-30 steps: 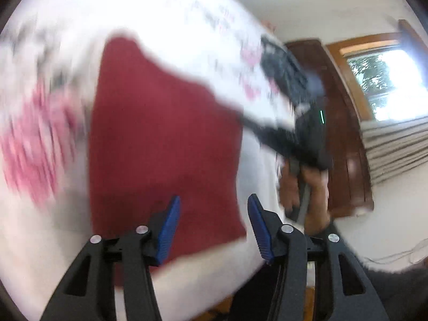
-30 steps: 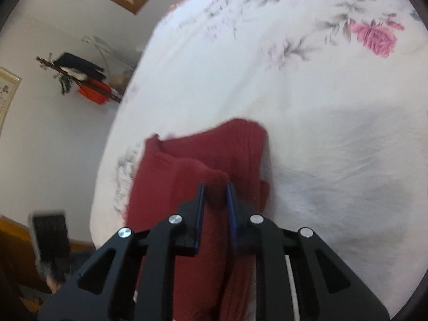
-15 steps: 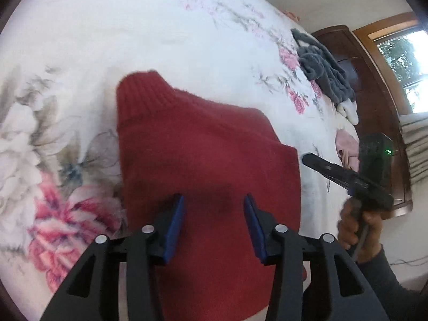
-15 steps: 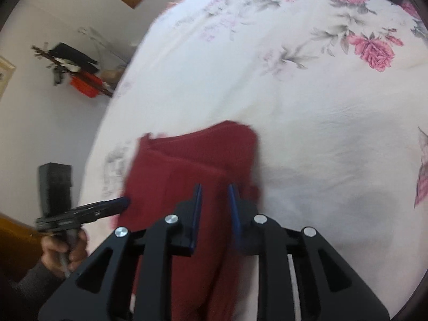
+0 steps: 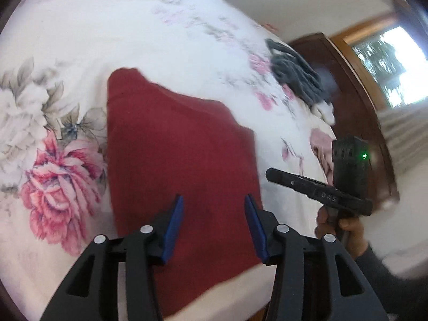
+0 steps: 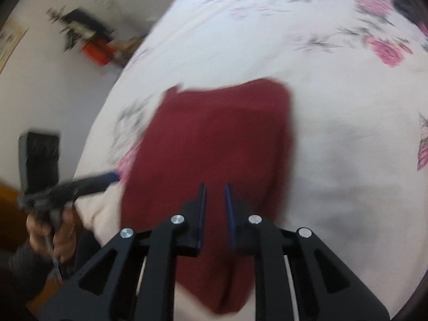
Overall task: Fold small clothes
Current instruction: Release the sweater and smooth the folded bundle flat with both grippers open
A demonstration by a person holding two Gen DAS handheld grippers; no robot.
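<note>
Left wrist view: a dark red knitted garment (image 5: 182,165) lies flat on a flower-printed bed (image 5: 112,34), folded into a compact, roughly rectangular shape with one ribbed edge at the far left. The left gripper (image 5: 212,208) hovers over the near part of the cloth, its blue-padded fingers (image 5: 174,224) spread wide and holding nothing. To the right, a hand (image 5: 339,227) carries the right gripper (image 5: 270,174) above the bed just beside the garment's right edge; from this side angle its fingers cannot be told apart. A grey pile of clothes (image 5: 297,80) waits at the far right of the bed, beside a dark wooden headboard (image 5: 355,91).

Right wrist view: blurred. The red garment (image 6: 214,144) sits directly ahead, between the camera and the middle of the bed (image 6: 347,139). The right gripper (image 6: 215,190) has its fingers close together with a narrow gap showing; nothing appears caught between them. At left, the left gripper (image 6: 112,178) is at the garment's left edge.

Judged from how it lies, the red piece looks folded and released by both tools. What likely remains is the grey pile at the far side, and perhaps a final smoothing or setting aside of the red one.
</note>
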